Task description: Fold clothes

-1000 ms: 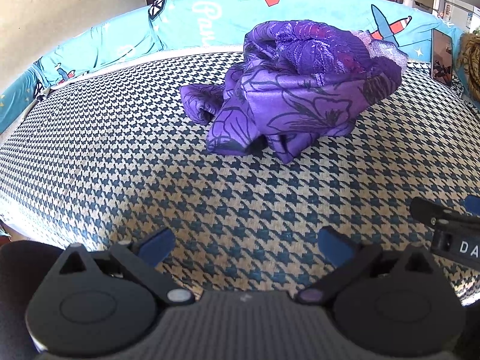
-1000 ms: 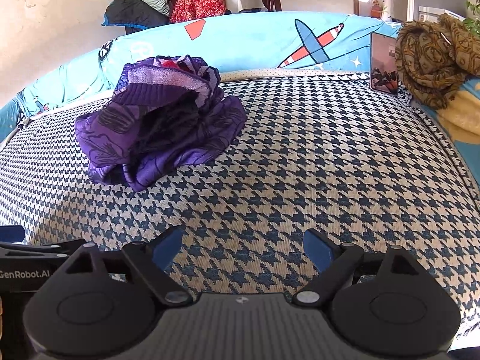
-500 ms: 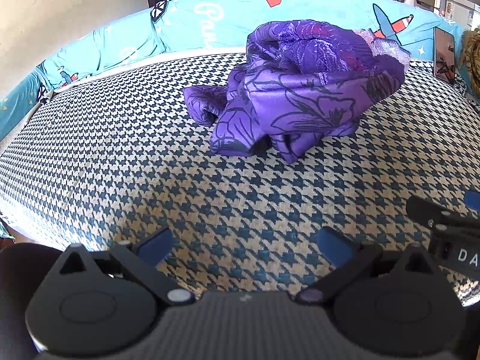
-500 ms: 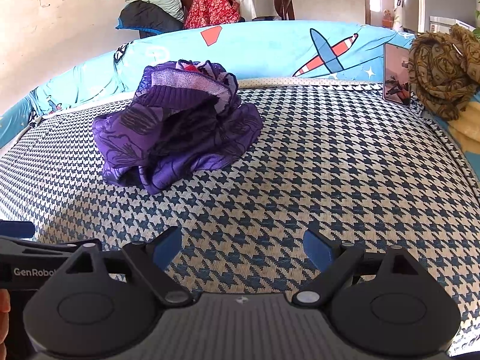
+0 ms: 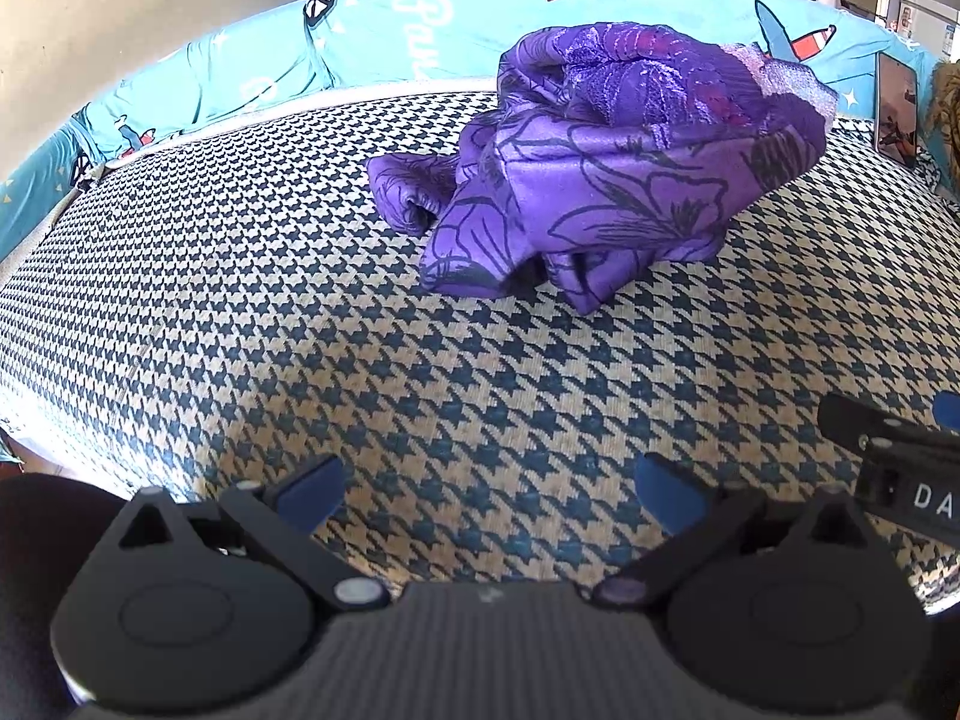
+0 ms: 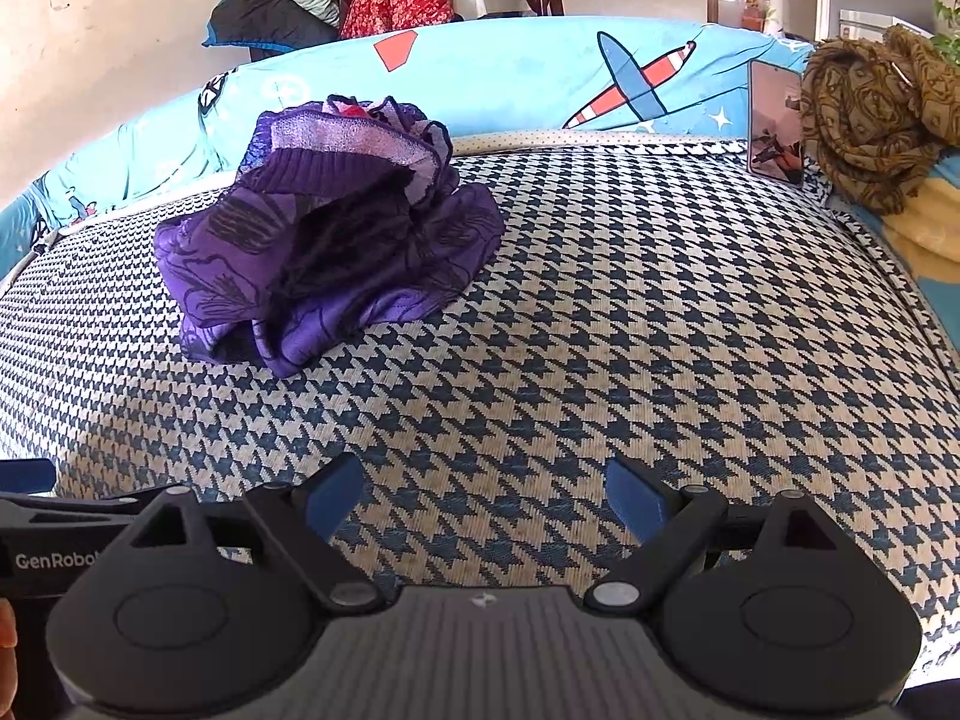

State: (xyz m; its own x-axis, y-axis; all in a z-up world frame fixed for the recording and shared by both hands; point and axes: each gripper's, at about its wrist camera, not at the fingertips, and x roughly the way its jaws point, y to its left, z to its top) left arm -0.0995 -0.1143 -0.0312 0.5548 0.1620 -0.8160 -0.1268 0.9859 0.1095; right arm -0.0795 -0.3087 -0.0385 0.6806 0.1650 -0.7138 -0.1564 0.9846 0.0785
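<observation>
Where folds overlap, purple garment [image 5: 606,180] crumpled, shape unreadable

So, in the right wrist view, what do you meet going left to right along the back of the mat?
Crumpled purple garment → upright phone → brown patterned cloth.

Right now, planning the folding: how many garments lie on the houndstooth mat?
1: the purple garment, crumpled toward the mat's far left. A brown cloth sits off the mat, far right. More may be hidden inside the heap.
</observation>
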